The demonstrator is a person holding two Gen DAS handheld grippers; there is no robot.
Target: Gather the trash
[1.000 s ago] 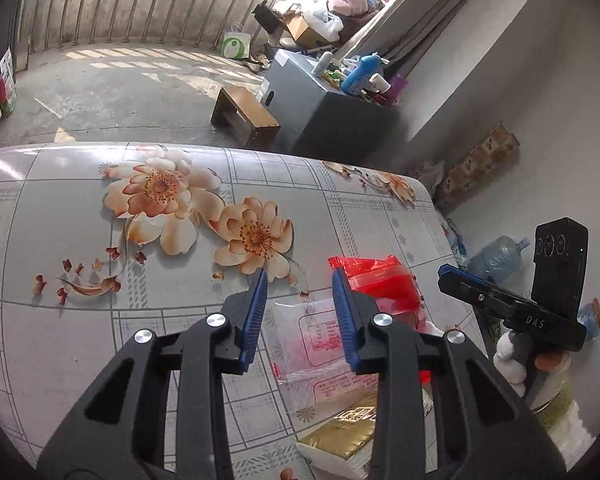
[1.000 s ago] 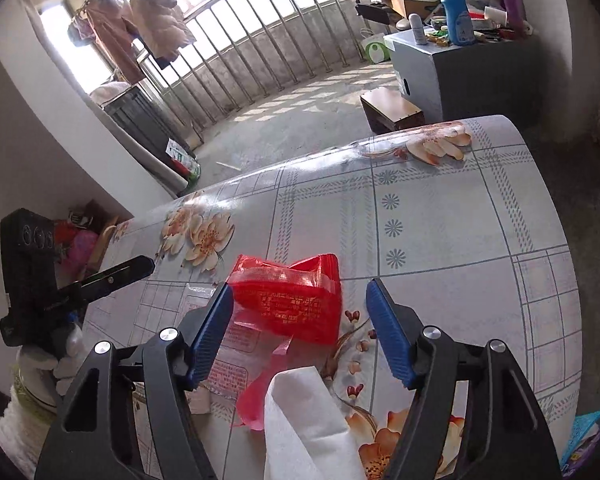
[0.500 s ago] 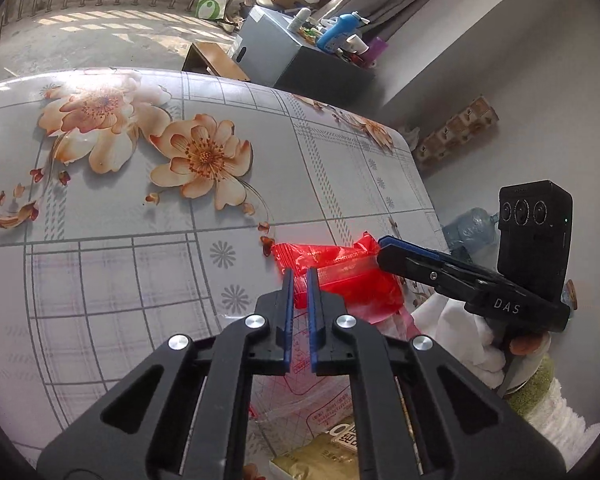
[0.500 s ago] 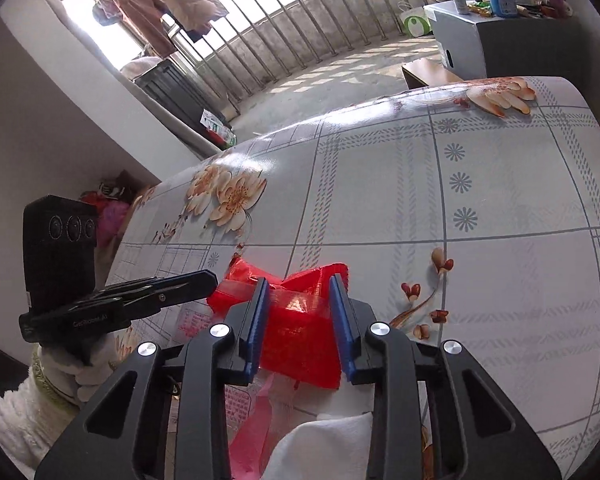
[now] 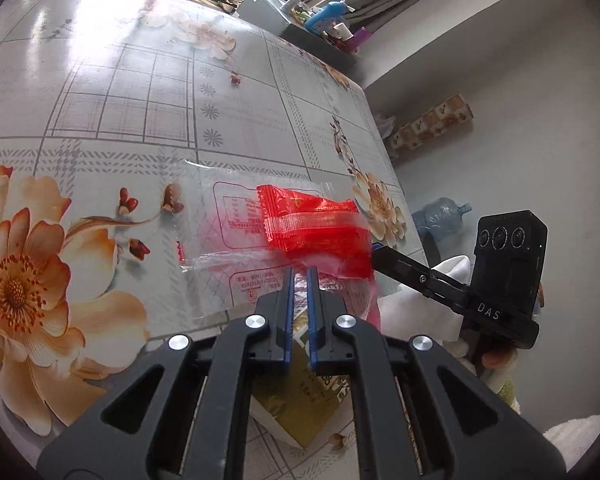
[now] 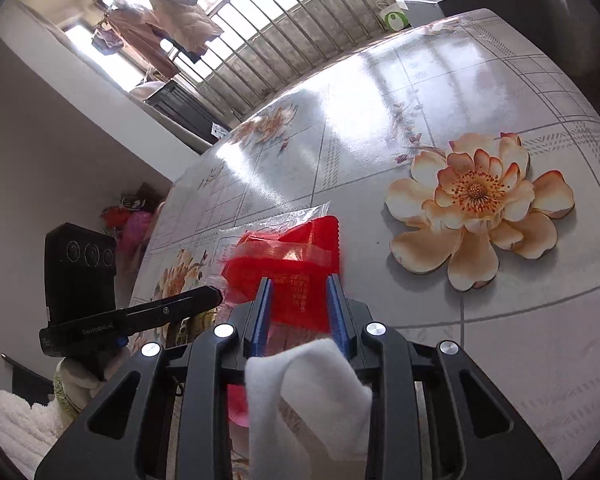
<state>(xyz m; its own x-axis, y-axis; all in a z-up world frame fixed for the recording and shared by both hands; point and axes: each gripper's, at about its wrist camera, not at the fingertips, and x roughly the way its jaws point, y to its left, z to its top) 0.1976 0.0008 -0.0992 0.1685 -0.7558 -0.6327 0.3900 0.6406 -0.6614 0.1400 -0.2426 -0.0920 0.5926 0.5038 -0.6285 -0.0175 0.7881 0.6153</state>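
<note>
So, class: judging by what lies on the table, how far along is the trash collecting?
Done: nothing visibly binned. In hand: the right claw grips the red wrapper; the left claw is shut on the clear plastic wrapper. Left: the gold packet and the white tissue.

On the bench (image 5: 140, 92), a snack pack (image 5: 316, 228) lies atop a clear wrapper (image 5: 216, 216), with a box (image 5: 300, 404) nearer the bench's edge. A tissue (image 6: 300, 396) sits just behind the pack.
</note>
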